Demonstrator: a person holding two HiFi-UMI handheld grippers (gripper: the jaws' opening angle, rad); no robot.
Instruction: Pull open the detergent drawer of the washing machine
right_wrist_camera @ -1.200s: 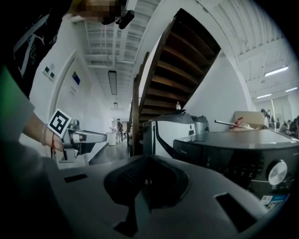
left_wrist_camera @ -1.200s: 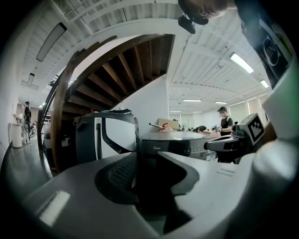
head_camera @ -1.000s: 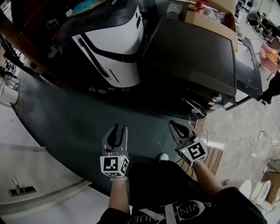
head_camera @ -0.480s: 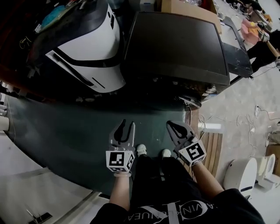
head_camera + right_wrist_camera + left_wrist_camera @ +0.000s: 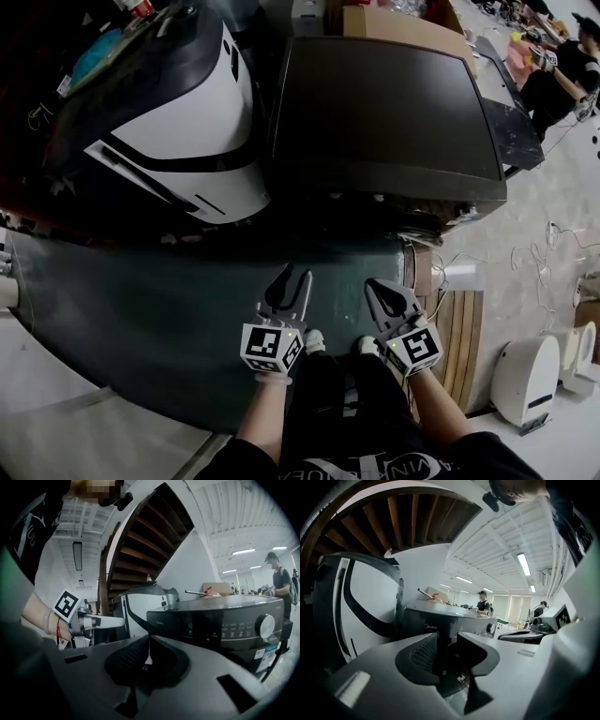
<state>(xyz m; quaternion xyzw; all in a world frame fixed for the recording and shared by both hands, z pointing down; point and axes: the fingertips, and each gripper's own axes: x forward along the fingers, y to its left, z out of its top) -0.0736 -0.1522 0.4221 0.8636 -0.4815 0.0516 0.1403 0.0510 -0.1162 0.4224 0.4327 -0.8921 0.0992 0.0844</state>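
Observation:
The dark washing machine (image 5: 384,103) stands ahead of me, its top seen from above. In the right gripper view its control panel (image 5: 225,625) shows a round knob (image 5: 265,625). The drawer front by the logo (image 5: 164,619) sits flush and closed. My left gripper (image 5: 294,275) is held out before the machine's front, well short of it, jaws open and empty; in its own view the left gripper (image 5: 447,637) points at the logo corner (image 5: 429,629). My right gripper (image 5: 377,286) hangs beside it, jaw tips together with nothing held, as the right gripper (image 5: 149,637) shows.
A white and black appliance (image 5: 178,122) stands left of the washer. A cardboard box (image 5: 394,19) lies behind it. A wooden pallet (image 5: 464,328) and a white device (image 5: 525,375) are on the floor at right. People stand far right (image 5: 553,84). A wooden staircase (image 5: 154,531) rises overhead.
Both grippers have sunk and come closer to the washer's front; the left one shifted right, nearer the right one. The washer now sits more centred. Jaws unchanged.

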